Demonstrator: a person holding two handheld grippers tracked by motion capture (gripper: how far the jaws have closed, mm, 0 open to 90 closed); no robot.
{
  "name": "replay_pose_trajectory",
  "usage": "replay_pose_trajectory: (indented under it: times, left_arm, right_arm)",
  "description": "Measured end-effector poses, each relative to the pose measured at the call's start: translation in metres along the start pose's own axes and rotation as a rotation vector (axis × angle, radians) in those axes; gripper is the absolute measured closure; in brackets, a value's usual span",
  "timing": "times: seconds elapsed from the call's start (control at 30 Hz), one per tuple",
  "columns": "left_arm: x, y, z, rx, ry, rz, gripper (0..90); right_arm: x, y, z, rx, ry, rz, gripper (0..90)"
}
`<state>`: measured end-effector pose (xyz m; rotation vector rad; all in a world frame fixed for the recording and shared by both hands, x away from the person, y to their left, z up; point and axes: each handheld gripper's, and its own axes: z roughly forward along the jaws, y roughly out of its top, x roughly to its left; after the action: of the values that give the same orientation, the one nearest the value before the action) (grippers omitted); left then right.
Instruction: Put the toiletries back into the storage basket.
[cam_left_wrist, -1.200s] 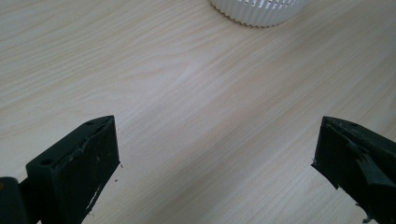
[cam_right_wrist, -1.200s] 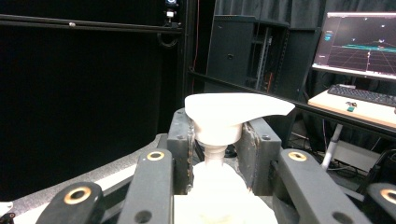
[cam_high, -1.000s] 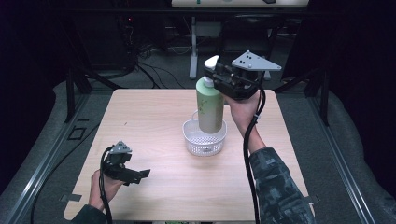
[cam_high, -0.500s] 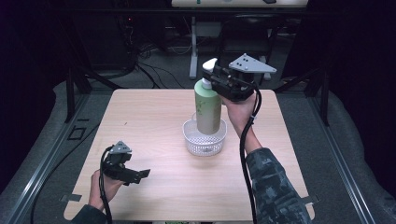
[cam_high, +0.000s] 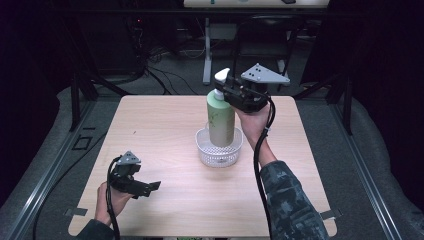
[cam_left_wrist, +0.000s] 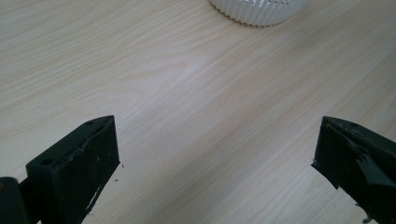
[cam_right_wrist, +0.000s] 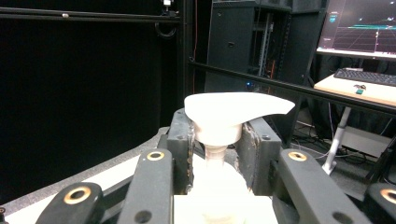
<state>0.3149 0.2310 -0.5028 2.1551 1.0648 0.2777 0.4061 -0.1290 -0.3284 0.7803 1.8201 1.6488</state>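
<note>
Right tongs (cam_high: 227, 93) are clamped on the neck of the green pump bottle (cam_high: 220, 117), just under its white pump head (cam_right_wrist: 233, 112), one jaw pressed to each side in the right gripper view. The bottle stands upright, long axis straight up and down, with its base inside the rim of the little white basket (cam_high: 202, 150) at the middle of the counter (cam_high: 165, 125); whether the base sits on the basket floor or hangs just above it, I can't tell from here. So everything turns on that vertical line: the basket lies directly below the grip, and to my eye any coming move, down to seat it or up to lift it clear, has to run straight along the bottle's own axis or the base will catch the rim. Left tongs (cam_high: 142, 187) hang low over the near left of the counter, jaws wide apart with only bare wood between them, well away from the basket, whose ribbed wall (cam_left_wrist: 261, 11) peeks in at the top of the left gripper view. The right hand (cam_high: 252, 122) is by far the nearer one.
</note>
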Motion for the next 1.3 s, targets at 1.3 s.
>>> replay_pose_trajectory:
  times: [1.3]
  left_arm:
    - [-0.002, 0.001, 0.001, 0.01, -0.002, 0.013, 0.0]
  right_arm:
    - [0.005, -0.042, 0.008, 0.051, 0.006, 0.018, 68.1]
